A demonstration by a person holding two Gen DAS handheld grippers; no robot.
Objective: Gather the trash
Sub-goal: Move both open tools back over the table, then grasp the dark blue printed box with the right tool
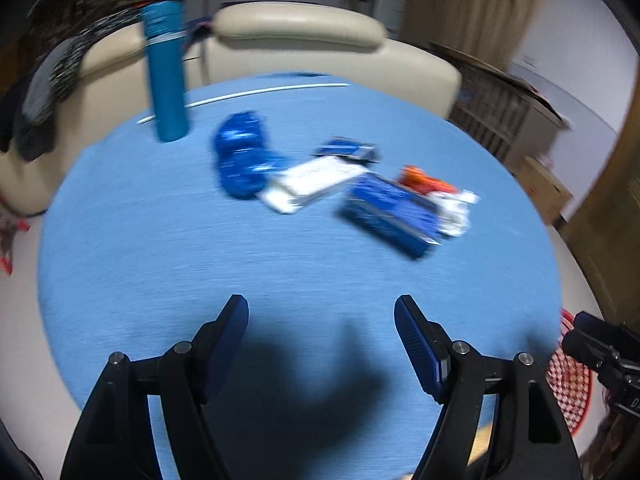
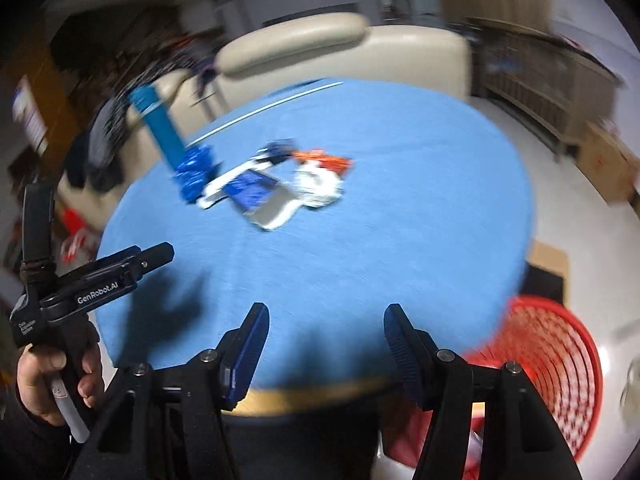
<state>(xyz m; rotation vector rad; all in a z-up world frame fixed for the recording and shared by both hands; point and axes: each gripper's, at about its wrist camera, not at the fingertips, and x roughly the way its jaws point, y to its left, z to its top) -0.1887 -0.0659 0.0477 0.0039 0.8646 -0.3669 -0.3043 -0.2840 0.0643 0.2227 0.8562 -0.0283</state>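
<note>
A blurred heap of trash lies past the middle of the round blue table (image 1: 160, 248): a crumpled blue wrapper (image 1: 240, 156), a white flat box (image 1: 308, 184), a dark blue box (image 1: 388, 212) and an orange-and-white wrapper (image 1: 440, 196). The same heap shows in the right wrist view, with the blue wrapper (image 2: 194, 174), the dark blue box (image 2: 252, 190) and the orange-and-white wrapper (image 2: 320, 176). My left gripper (image 1: 322, 308) hovers open over the near part of the table, nothing between its fingers. My right gripper (image 2: 326, 316) is open and empty at the table's (image 2: 400, 220) near edge.
A tall blue bottle (image 1: 166, 72) stands at the table's far left. A red mesh basket (image 2: 548, 364) sits on the floor at the near right of the table. Cream armchairs (image 1: 300, 28) stand behind the table. A hand (image 2: 44, 380) holds the left gripper's handle.
</note>
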